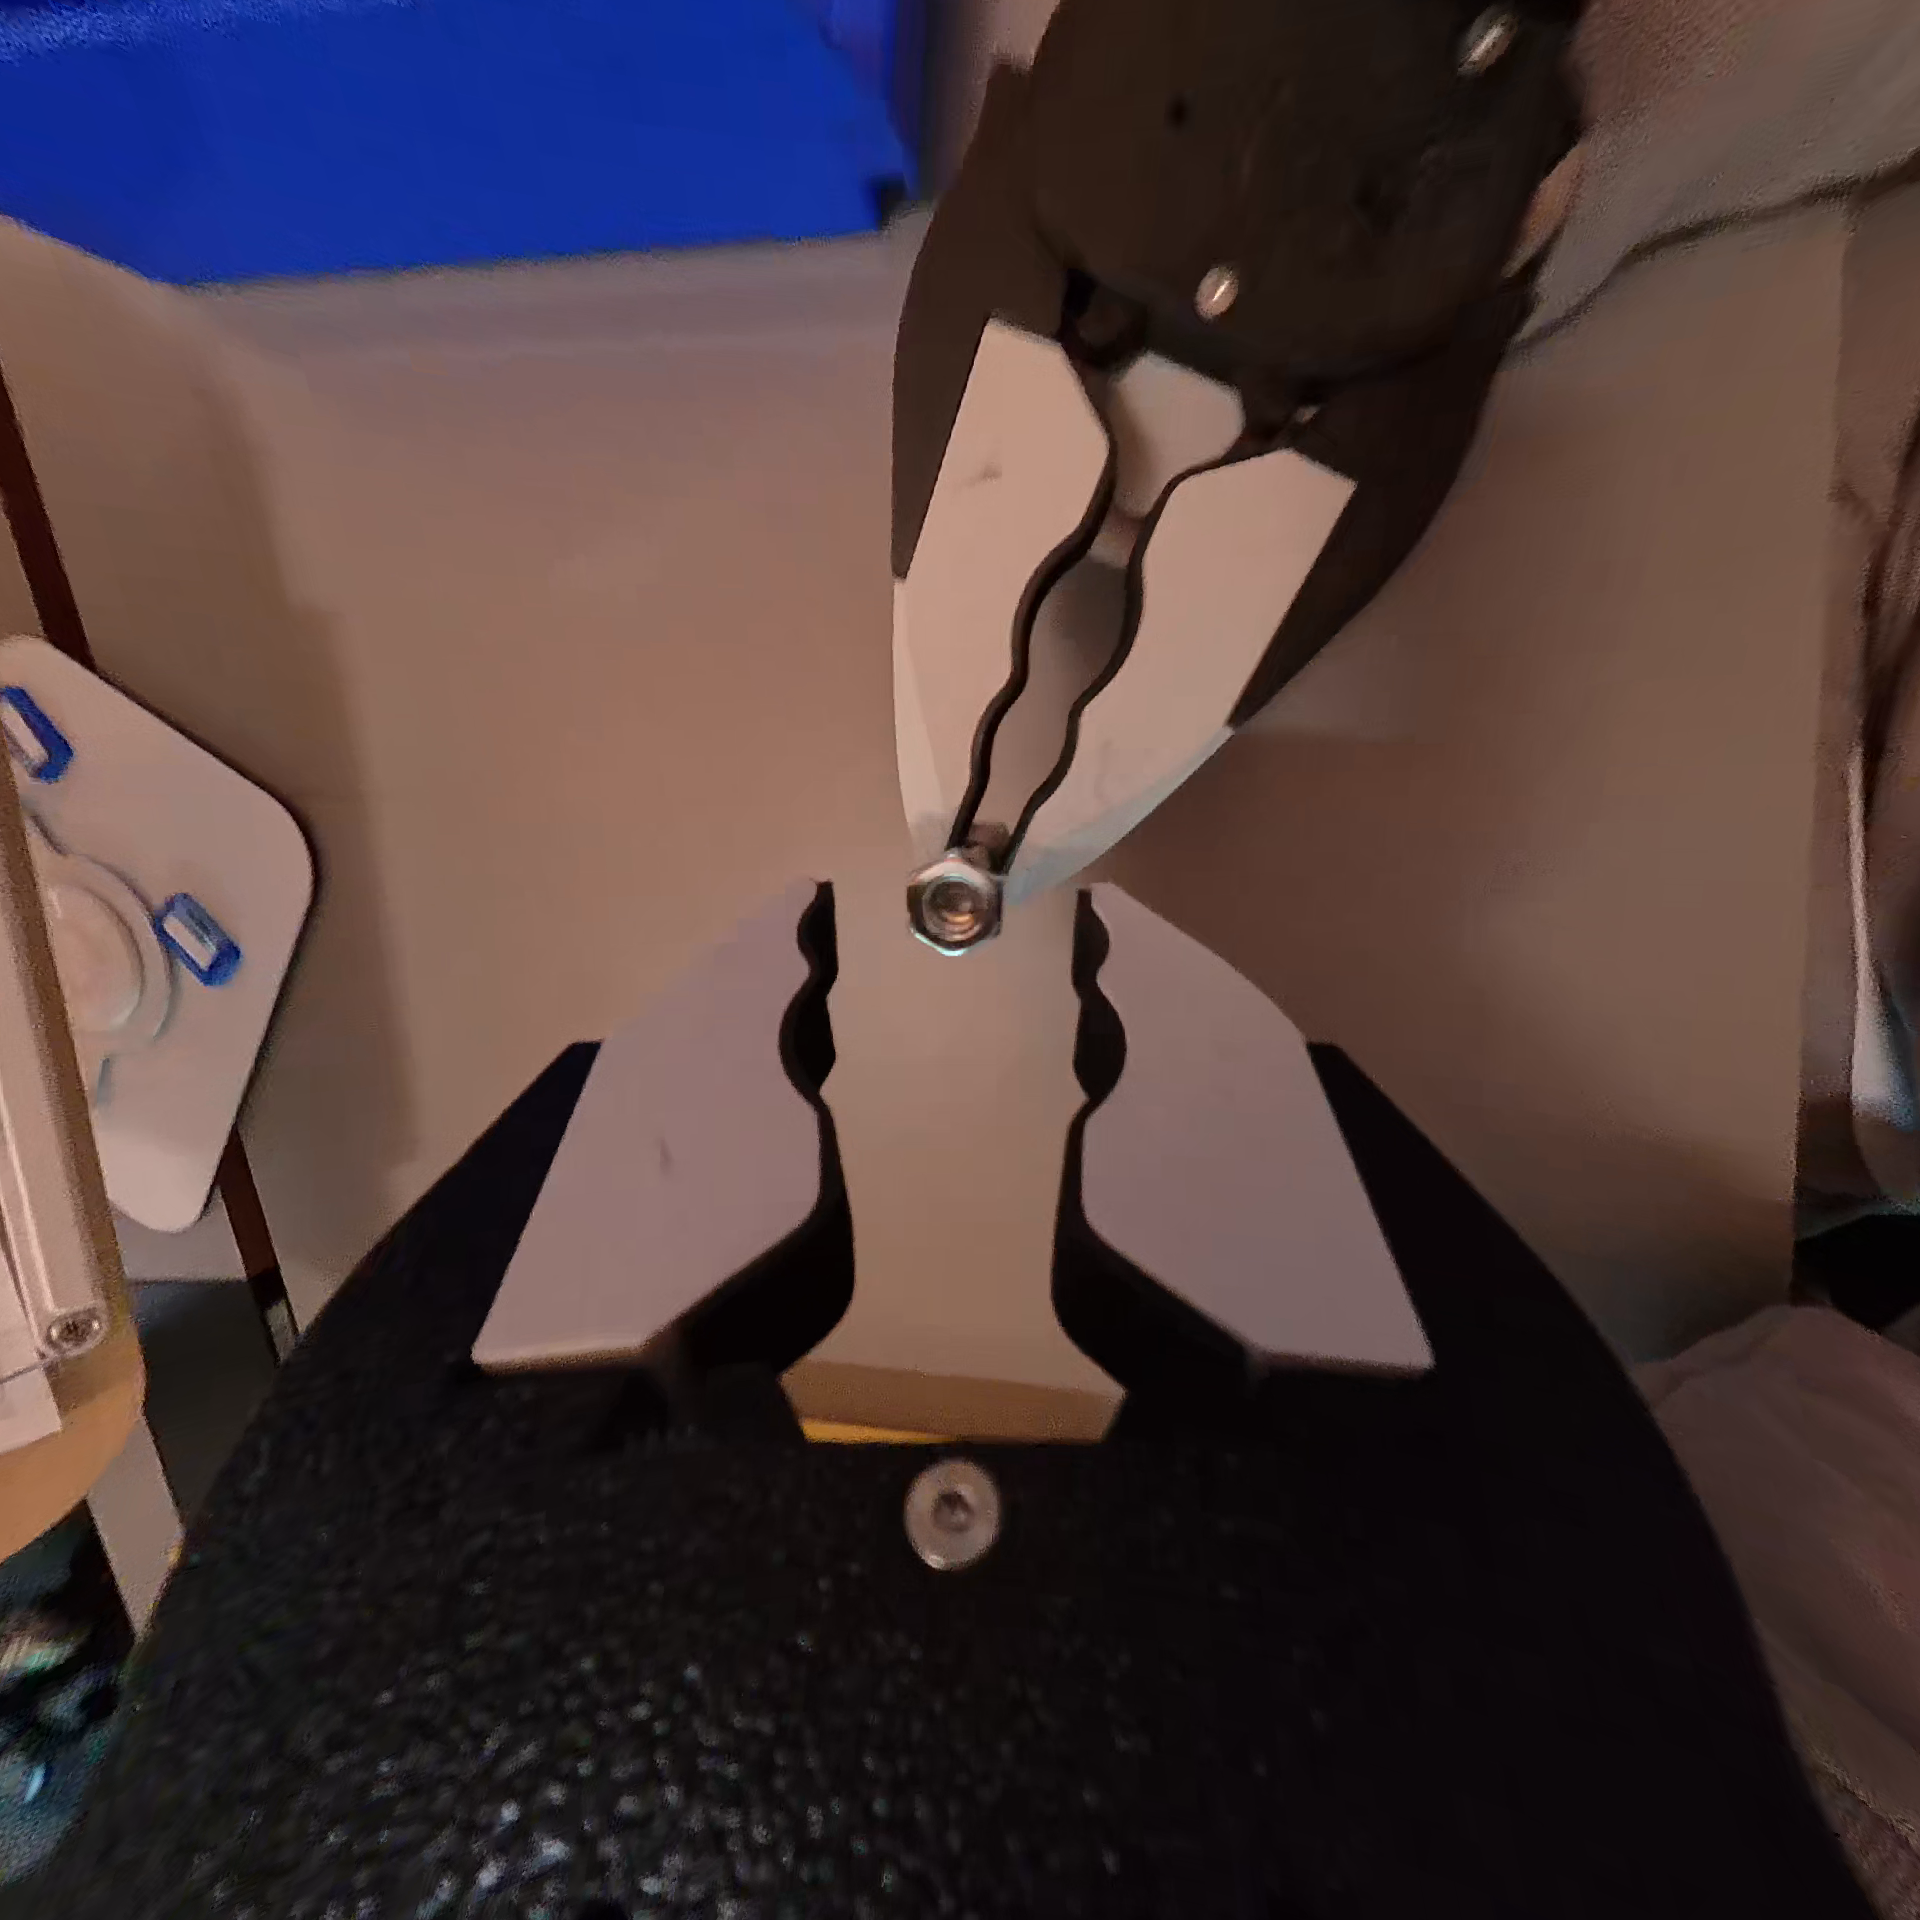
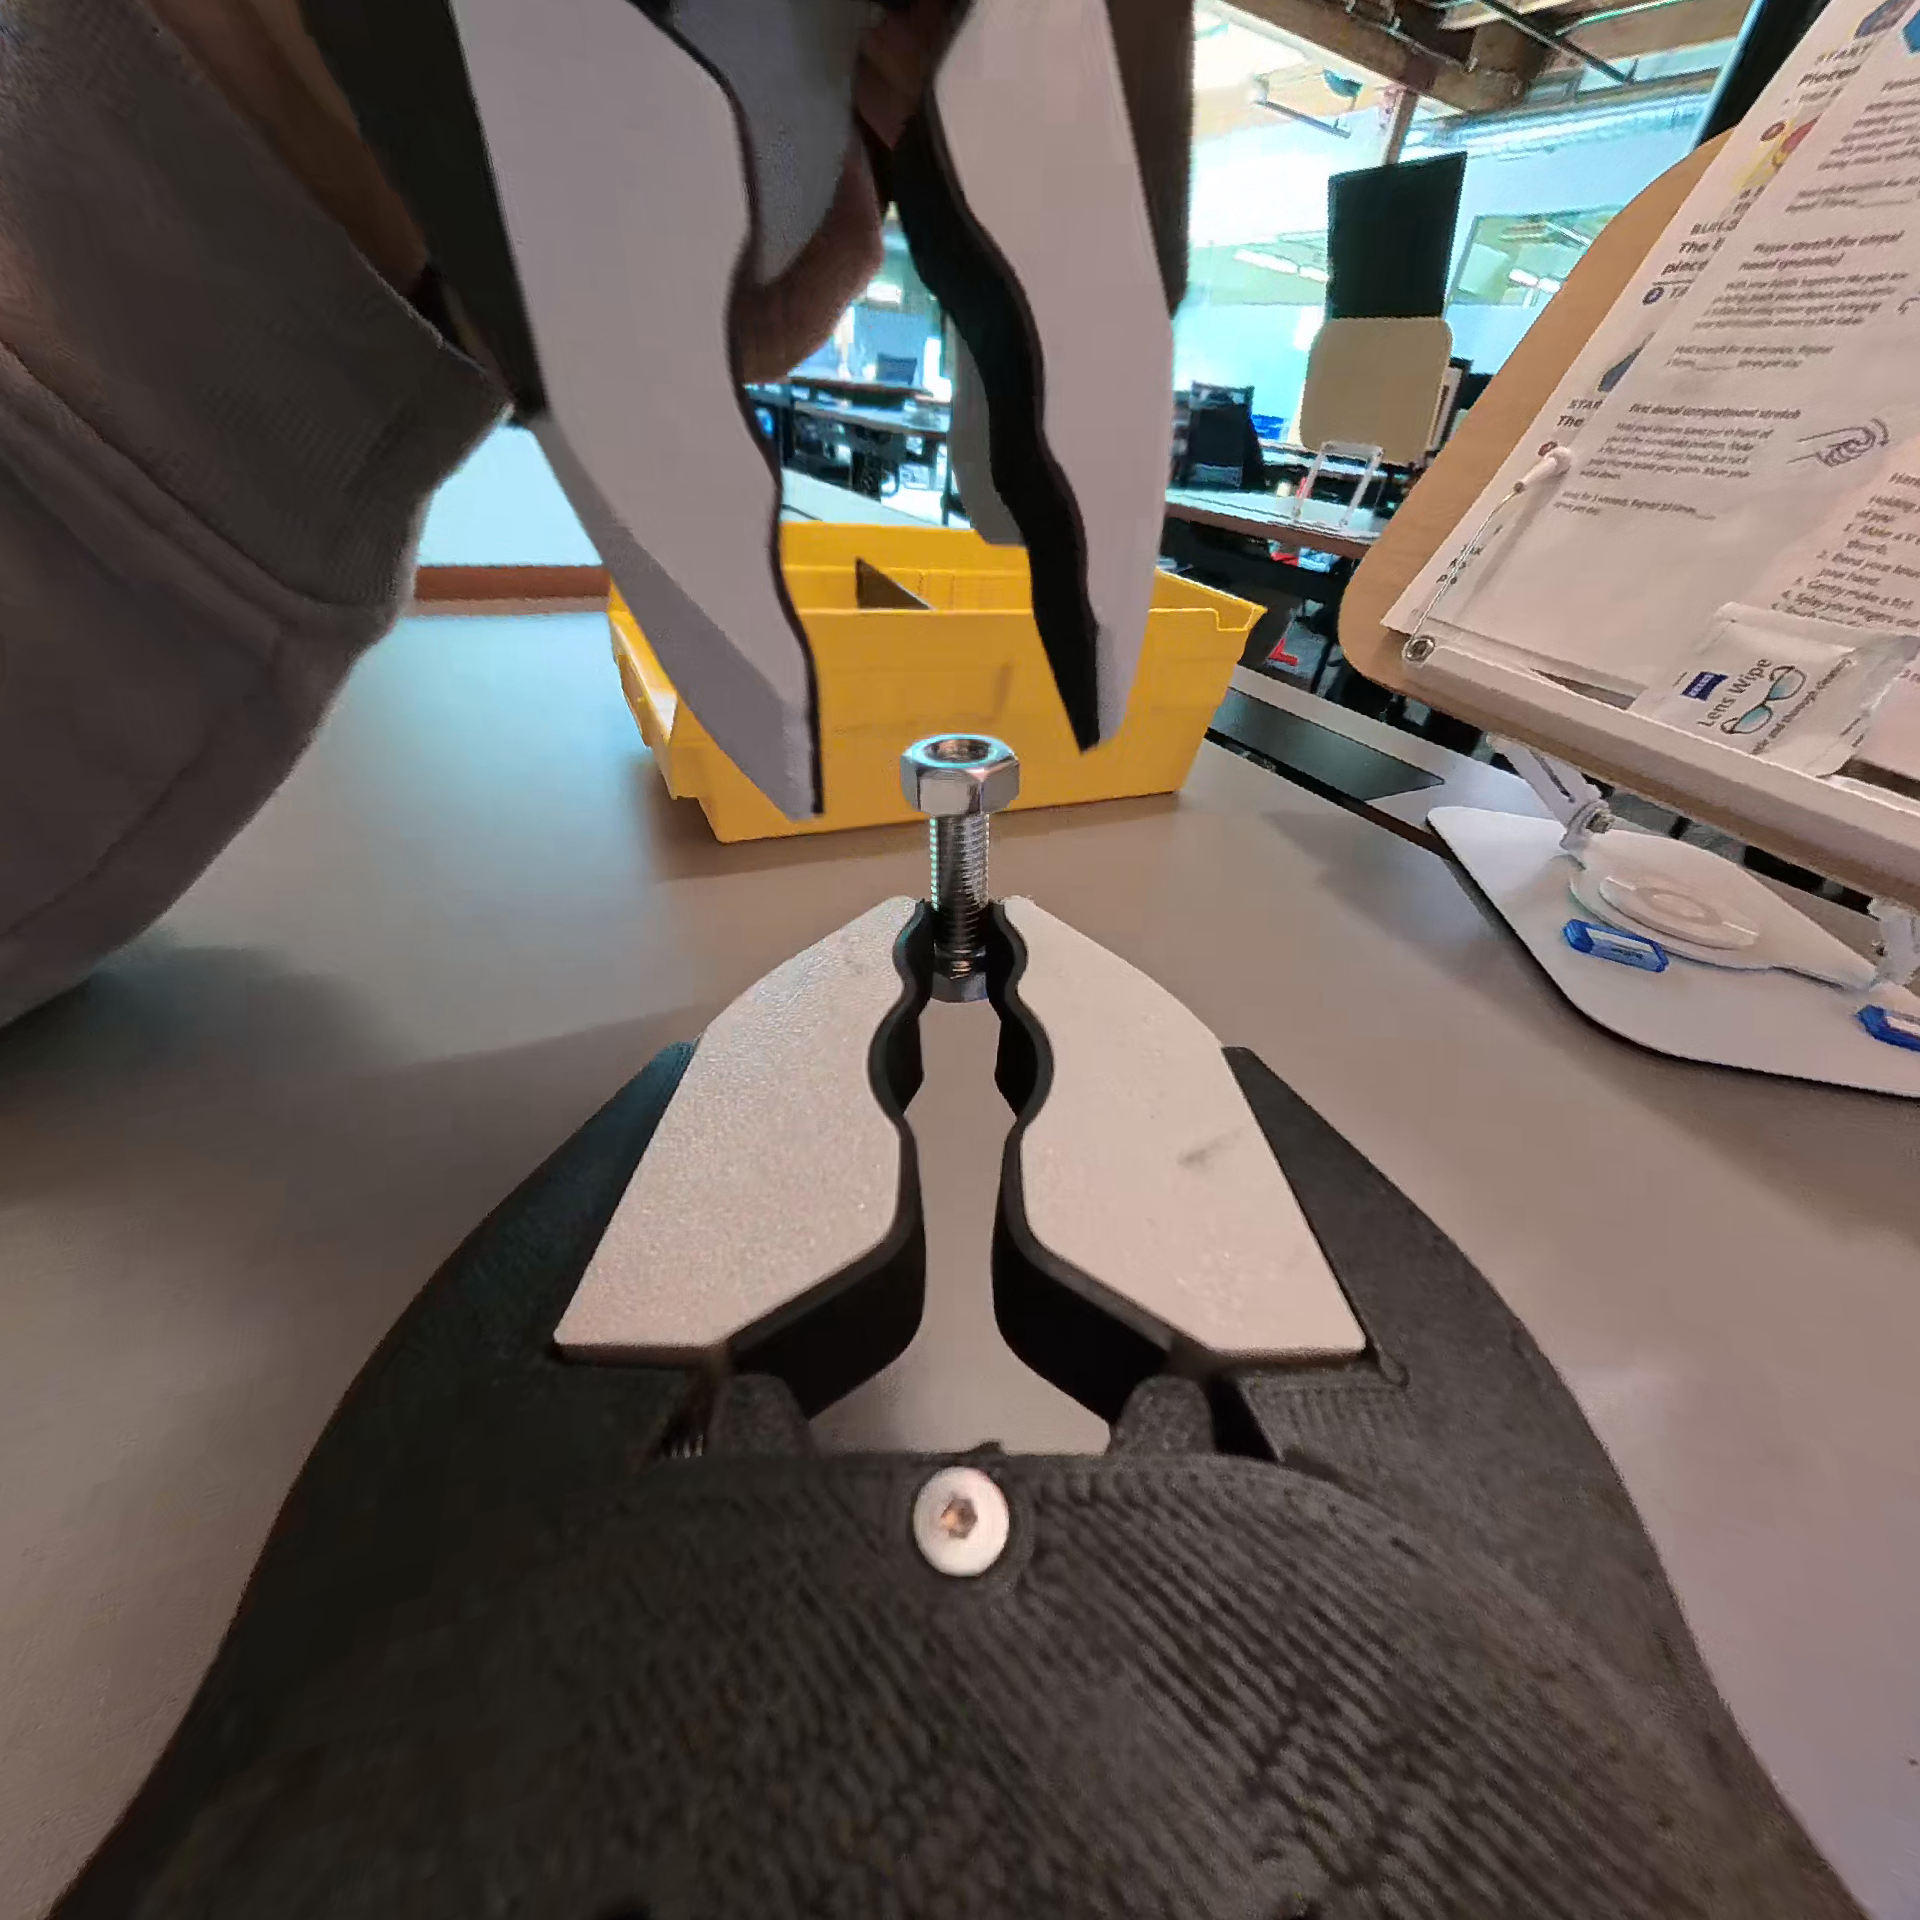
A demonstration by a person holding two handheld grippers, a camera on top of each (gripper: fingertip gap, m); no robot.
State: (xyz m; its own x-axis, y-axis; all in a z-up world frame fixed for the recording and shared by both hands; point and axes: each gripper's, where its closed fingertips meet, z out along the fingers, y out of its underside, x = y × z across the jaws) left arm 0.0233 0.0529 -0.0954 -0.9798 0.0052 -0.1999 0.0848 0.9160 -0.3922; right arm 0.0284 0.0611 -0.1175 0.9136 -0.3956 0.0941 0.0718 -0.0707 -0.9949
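Observation:
My right gripper (image 2: pixel 958 940) is shut on a silver bolt (image 2: pixel 956 883) and holds it upright by the lower end of its thread, above the grey table (image 2: pixel 416 935). A silver hex nut (image 2: pixel 958 784) sits on the bolt's top end. My left gripper (image 2: pixel 943 771) comes down from above, open, with one finger on each side of the nut and a gap between each pad and it. In the left wrist view the nut (image 1: pixel 953 909) is seen end-on between the open fingertips of my left gripper (image 1: pixel 956 896). The right gripper (image 1: pixel 982 831) holds the bolt behind it.
A yellow bin (image 2: pixel 935 665) stands on the table behind the bolt. A document stand with papers (image 2: pixel 1662 468) on a white base (image 2: pixel 1662 997) is at the right; the base also shows in the left wrist view (image 1: pixel 197 935). A person's grey sleeve (image 2: pixel 156 520) is at the left. A blue bin (image 1: pixel 416 125) is nearby. My left and right fingertips are right by each other.

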